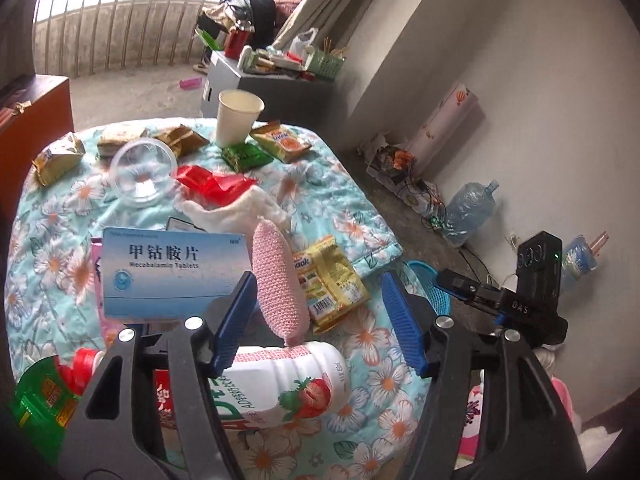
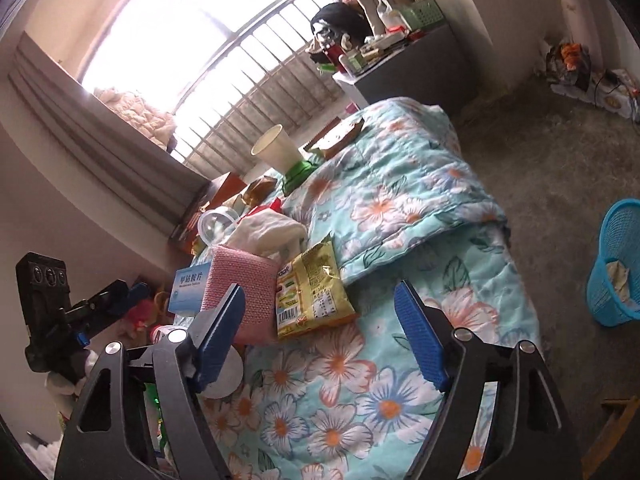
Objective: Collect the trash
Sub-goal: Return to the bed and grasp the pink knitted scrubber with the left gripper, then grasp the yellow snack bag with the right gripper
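Observation:
Trash lies on a table covered by a floral quilt [image 1: 360,208]. My left gripper [image 1: 320,316] is open above a white strawberry drink bottle [image 1: 288,384] and beside a pink sponge [image 1: 280,280]. A blue medicine box [image 1: 172,272], a yellow snack packet [image 1: 332,280], a white paper cup [image 1: 236,118], a clear plastic lid [image 1: 142,172] and a red wrapper [image 1: 212,184] lie further off. My right gripper [image 2: 320,328] is open and empty over the quilt [image 2: 400,200], next to the yellow packet [image 2: 312,292] and the sponge [image 2: 244,292].
A blue mesh trash basket [image 2: 616,264] with some paper in it stands on the floor right of the table; it also shows in the left wrist view [image 1: 432,284]. A grey cabinet [image 1: 264,88] stands behind. A water jug [image 1: 468,208] stands by the wall.

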{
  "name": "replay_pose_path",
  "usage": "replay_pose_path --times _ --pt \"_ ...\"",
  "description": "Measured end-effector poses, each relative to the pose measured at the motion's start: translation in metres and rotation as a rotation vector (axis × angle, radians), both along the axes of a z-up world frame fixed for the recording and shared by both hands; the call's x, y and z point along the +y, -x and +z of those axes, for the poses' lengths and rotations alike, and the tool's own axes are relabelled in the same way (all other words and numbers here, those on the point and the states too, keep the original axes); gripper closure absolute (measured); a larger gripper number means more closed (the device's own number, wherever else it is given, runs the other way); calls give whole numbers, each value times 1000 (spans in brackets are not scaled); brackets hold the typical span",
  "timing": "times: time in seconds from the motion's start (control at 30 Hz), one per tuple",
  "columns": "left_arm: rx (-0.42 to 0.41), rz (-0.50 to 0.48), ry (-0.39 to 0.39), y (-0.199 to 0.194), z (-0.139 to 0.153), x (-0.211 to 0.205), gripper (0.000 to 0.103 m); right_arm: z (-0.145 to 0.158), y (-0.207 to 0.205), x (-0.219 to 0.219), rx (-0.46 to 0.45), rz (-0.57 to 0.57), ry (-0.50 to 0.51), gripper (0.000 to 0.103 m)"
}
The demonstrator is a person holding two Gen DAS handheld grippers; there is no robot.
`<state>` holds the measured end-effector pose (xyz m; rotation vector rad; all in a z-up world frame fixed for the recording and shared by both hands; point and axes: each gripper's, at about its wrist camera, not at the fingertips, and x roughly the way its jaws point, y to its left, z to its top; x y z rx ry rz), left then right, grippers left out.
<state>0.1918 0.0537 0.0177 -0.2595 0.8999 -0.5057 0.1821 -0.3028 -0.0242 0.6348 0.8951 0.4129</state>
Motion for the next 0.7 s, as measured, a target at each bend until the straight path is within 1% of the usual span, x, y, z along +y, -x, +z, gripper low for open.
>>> replay_pose_path --times 0.07,0.17,0.23,0.33,0.43,0.5,0.57,0.63,0.7 --pt "39 -12 -10 -10 -14 -5 43 -17 -15 3 58 11 -36 34" --pt "102 -14 -19 -26 -34 -8 47 -37 -31 7 124 25 -55 36" --pt "139 -10 -38 -33 -46 -10 49 -48 -39 11 158 38 -59 37" --pt "170 5 -79 -43 -57 -9 51 -59 -49 17 191 59 -55 39" --pt "182 2 -79 -50 -61 -9 53 -63 -55 22 198 76 -53 39" --pt "175 2 -98 -52 -60 -11 55 -63 -59 24 198 83 -54 39" --pt "168 -3 -126 -55 -60 -16 58 -63 -62 23 201 89 -56 40" --pt "161 -6 -152 -56 -60 -19 65 -62 -62 24 201 98 -47 43" --pt "153 -16 -172 -56 -61 -22 67 -61 -63 27 201 112 -39 45"
